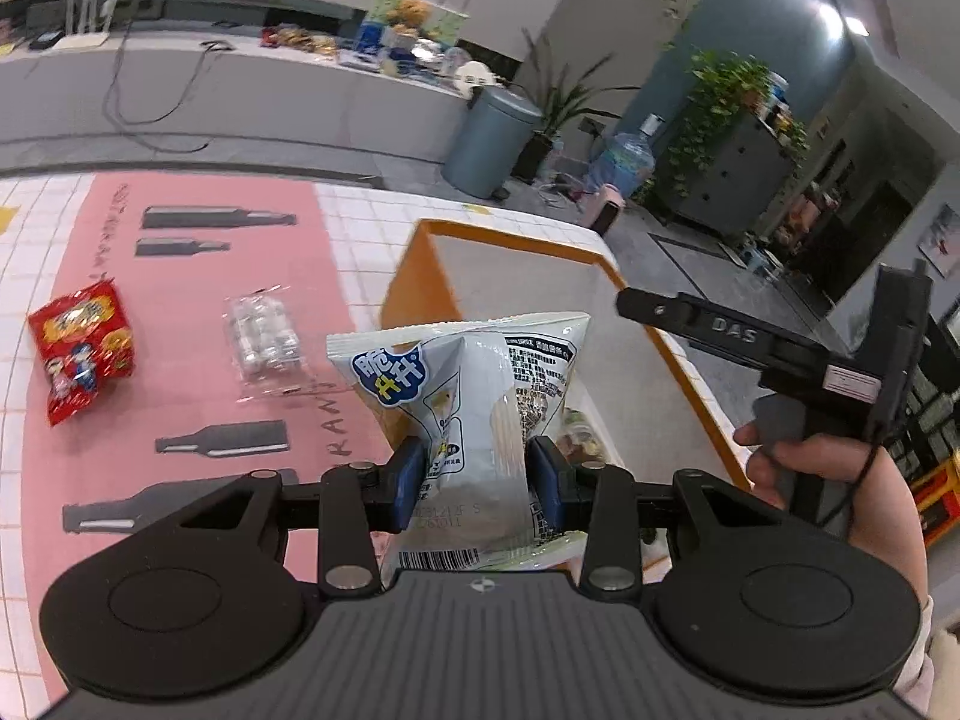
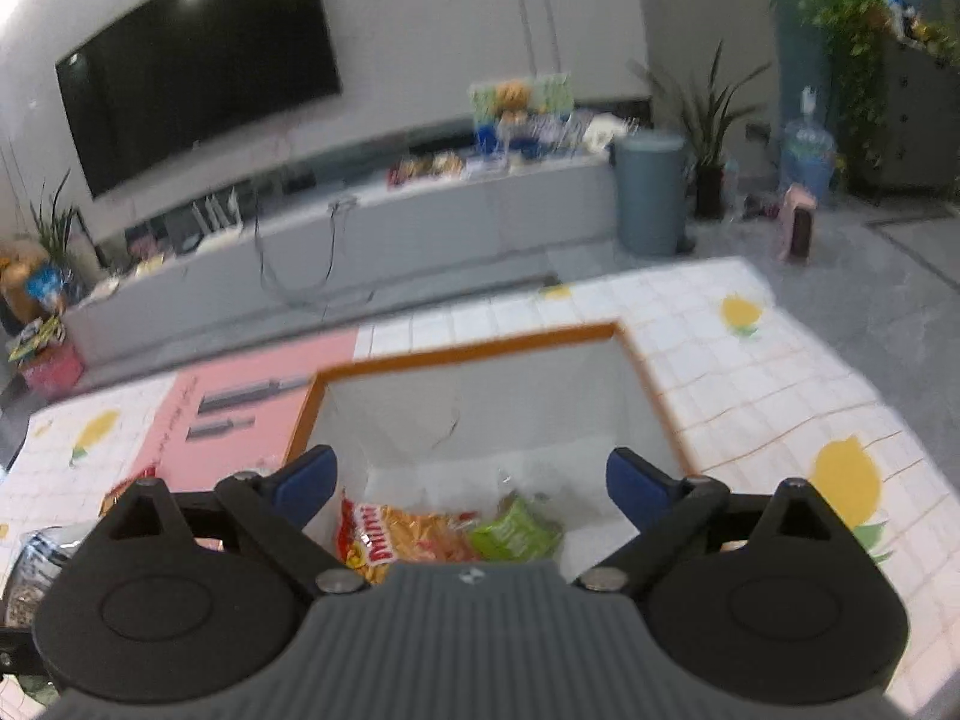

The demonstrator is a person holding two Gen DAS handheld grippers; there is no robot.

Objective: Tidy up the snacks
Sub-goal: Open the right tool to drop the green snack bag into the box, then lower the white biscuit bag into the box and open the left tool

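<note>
Left claw (image 1: pixel 474 483) pinches a pale blue-and-white snack bag (image 1: pixel 474 396) upright between its blue pads, just before the orange-rimmed box (image 1: pixel 420 252) at the counter's (image 1: pixel 36 252) right end. Right claw (image 2: pixel 471 477) gapes wide and empty over that box, where an orange packet (image 2: pixel 402 537) and a green packet (image 2: pixel 516 531) lie. Left of the box, a red packet (image 1: pixel 81 348) and a clear packet (image 1: pixel 267 336) lie on the pink mat (image 1: pixel 198 312).

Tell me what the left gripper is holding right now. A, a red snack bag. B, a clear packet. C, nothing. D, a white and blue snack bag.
D: the left gripper pinches the white and blue snack bag between its blue pads, beside the orange-rimmed box.
</note>
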